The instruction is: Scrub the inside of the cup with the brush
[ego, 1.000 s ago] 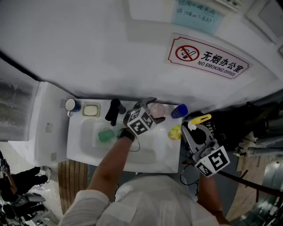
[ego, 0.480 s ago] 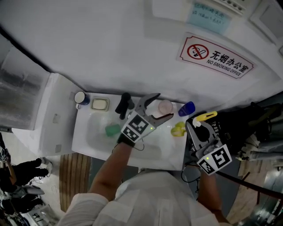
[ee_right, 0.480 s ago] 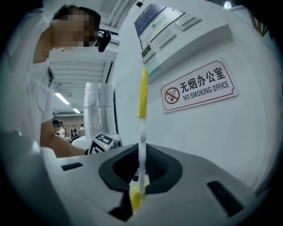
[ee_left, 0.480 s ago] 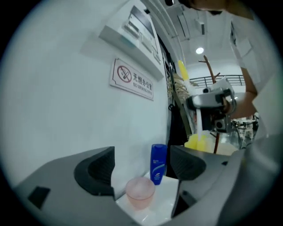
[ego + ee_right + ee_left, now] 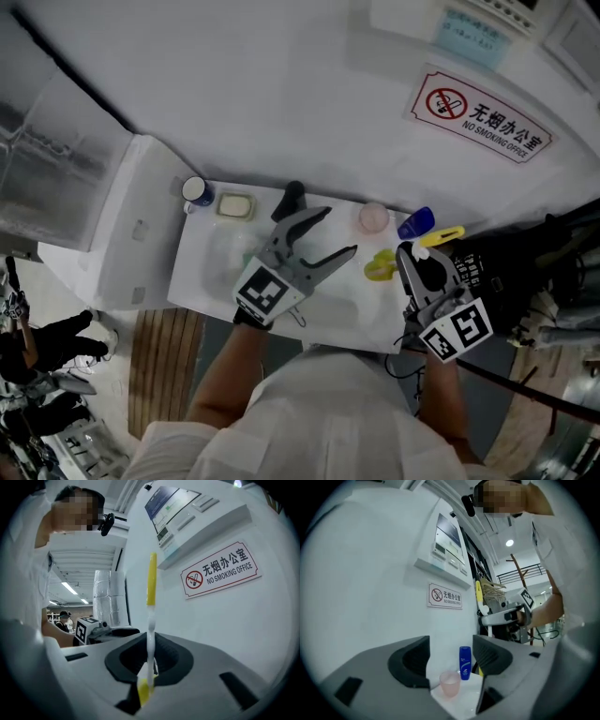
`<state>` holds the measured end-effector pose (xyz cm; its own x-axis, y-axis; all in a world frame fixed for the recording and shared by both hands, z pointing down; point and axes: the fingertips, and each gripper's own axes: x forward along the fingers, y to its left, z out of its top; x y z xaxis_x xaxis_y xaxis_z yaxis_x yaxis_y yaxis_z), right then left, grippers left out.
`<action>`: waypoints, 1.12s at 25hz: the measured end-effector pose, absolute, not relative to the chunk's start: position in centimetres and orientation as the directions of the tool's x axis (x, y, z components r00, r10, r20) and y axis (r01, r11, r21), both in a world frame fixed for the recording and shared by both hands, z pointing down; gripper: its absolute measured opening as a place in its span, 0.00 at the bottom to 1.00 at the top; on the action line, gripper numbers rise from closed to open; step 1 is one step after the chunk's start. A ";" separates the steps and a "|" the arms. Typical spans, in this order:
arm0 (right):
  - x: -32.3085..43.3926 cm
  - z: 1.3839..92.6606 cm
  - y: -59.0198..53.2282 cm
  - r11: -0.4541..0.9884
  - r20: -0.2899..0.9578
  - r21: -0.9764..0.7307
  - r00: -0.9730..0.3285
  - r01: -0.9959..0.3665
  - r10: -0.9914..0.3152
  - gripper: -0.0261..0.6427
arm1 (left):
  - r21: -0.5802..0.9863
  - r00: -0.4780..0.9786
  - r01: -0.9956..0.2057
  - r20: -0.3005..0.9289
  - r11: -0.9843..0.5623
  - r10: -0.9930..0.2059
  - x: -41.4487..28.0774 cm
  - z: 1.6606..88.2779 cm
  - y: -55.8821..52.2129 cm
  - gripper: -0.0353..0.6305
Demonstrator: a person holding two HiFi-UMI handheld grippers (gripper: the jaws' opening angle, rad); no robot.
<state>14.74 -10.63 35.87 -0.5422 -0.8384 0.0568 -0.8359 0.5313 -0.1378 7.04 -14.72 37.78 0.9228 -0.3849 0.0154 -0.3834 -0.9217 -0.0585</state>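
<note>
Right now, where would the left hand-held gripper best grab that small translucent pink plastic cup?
Probably its round side wall at mid-height, coming level from the front: the small translucent pink plastic cup stands upright, open end up, with the white wall behind it. The left hand-held gripper, jaws apart and empty, having just closed a little, faces it.

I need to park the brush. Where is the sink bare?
Bare: the front right corner of the sink, near the yellow thing, and its left strip below the soap dish. Crowded: along the back, mug to blue bottle.
</note>
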 end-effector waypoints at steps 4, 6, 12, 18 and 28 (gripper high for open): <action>13.4 36.1 -10.5 0.541 0.044 -0.149 -0.552 -0.828 -0.833 0.07 | -0.067 0.901 -0.429 0.039 -0.901 -0.432 3.1 36.4 -13.6 0.35; 12.4 36.3 -10.4 0.551 0.040 -0.152 -0.562 -0.821 -0.826 0.07 | -0.086 0.888 -0.448 0.076 -0.890 -0.454 1.0 36.9 -13.3 0.34; 9.0 37.4 -10.2 0.587 0.051 -0.159 -0.600 -0.794 -0.798 0.07 | -0.104 0.831 -0.485 0.253 -0.868 -0.495 -4.5 44.4 -13.7 0.39; 6.9 38.7 -10.3 0.609 0.075 -0.156 -0.624 -0.778 -0.778 0.07 | 0.015 0.772 -0.523 0.434 -0.852 -0.465 -5.7 53.2 -13.8 0.44; 5.8 41.5 -11.3 0.650 0.112 -0.155 -0.666 -0.744 -0.737 0.07 | 0.118 0.702 -0.573 0.581 -0.811 -0.412 -4.2 62.3 -14.6 0.48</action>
<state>5.80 -11.30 41.48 -0.6665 -0.7371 0.1115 -0.7443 0.6495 -0.1552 -4.22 -14.63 62.33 0.7019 -0.4117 0.5812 -0.5731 -0.8110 0.1176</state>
